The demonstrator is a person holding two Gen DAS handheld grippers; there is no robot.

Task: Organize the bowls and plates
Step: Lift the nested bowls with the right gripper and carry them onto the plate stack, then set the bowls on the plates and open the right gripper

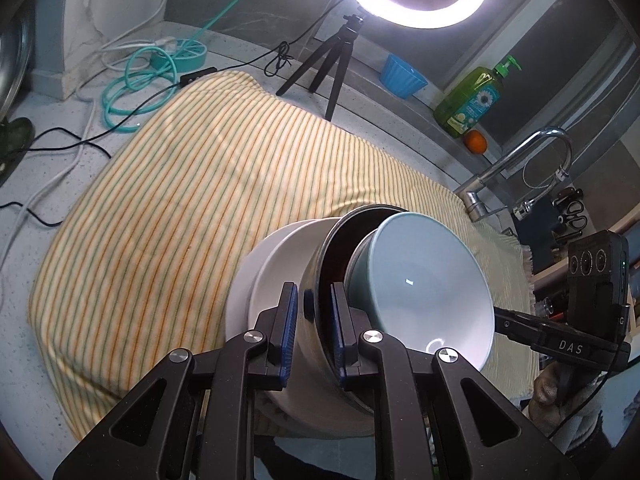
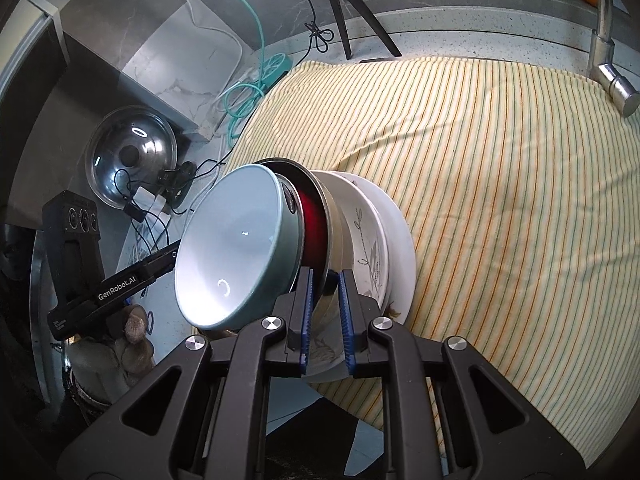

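Note:
A tilted stack of dishes hangs over the striped cloth [image 1: 180, 200]. It is made of white plates [image 1: 256, 280], a metal bowl [image 1: 340, 240] with a dark red inside, and a pale blue bowl [image 1: 424, 280] nested in it. My left gripper [image 1: 313, 292] is shut on the metal bowl's rim, one pad outside and one inside. From the opposite side my right gripper [image 2: 326, 276] is shut on the same metal bowl [image 2: 332, 224], beside a leaf-patterned plate [image 2: 368, 240] and the blue bowl [image 2: 228, 248]. Each view shows the other gripper's black body behind the blue bowl.
A ring light on a black tripod [image 1: 332, 60] stands at the cloth's far edge, among cables and a teal hose [image 1: 136, 92]. A blue cup [image 1: 402, 76], a green soap bottle [image 1: 472, 100], an orange [image 1: 475, 141] and a faucet [image 1: 520, 160] are at the right. A steel lid [image 2: 130, 156] leans at the left.

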